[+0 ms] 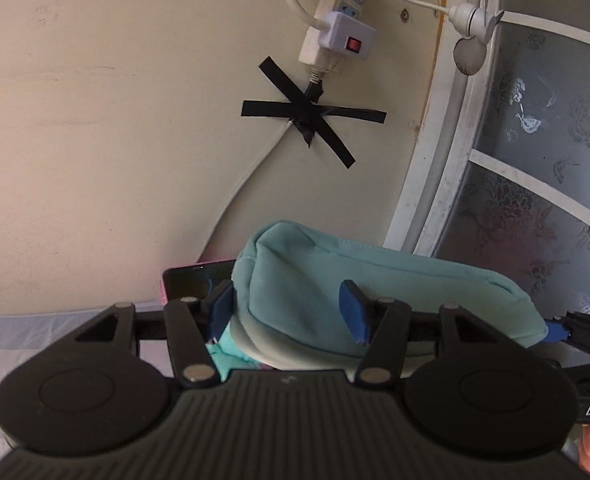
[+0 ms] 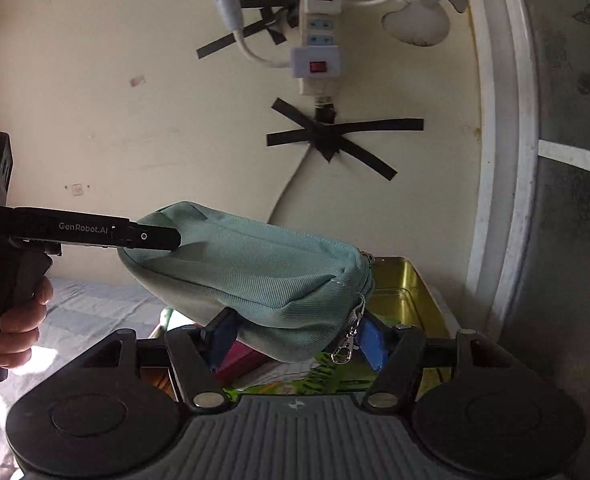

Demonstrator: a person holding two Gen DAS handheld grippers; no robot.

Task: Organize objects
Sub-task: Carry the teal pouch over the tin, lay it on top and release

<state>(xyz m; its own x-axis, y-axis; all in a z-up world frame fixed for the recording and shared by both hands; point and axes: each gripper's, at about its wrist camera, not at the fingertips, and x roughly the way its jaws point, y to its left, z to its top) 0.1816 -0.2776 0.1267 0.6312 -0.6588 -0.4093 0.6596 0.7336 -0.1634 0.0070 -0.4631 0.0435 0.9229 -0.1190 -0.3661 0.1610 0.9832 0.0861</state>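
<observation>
A teal fabric pouch (image 1: 335,280) hangs in the air, held at both ends. My left gripper (image 1: 289,308) is shut on one end, its blue pads (image 1: 223,308) pressing the cloth. The right wrist view shows the same gripper (image 2: 171,240) from the side, biting the far left end of the pouch (image 2: 255,272). My right gripper (image 2: 295,338) is shut on the zipper end, where a metal clip (image 2: 347,344) dangles. That right gripper (image 1: 559,330) also shows at the pouch's right end in the left wrist view.
Below the pouch sit a gold tin (image 2: 399,284), a pink item (image 2: 239,360) and green printed packaging (image 2: 315,376). A phone in a pink case (image 1: 199,284) stands behind. A pale sheet (image 1: 35,332) covers the surface. Wall with power strip (image 1: 327,32), small fan (image 1: 471,20) and window frame (image 1: 447,160) ahead.
</observation>
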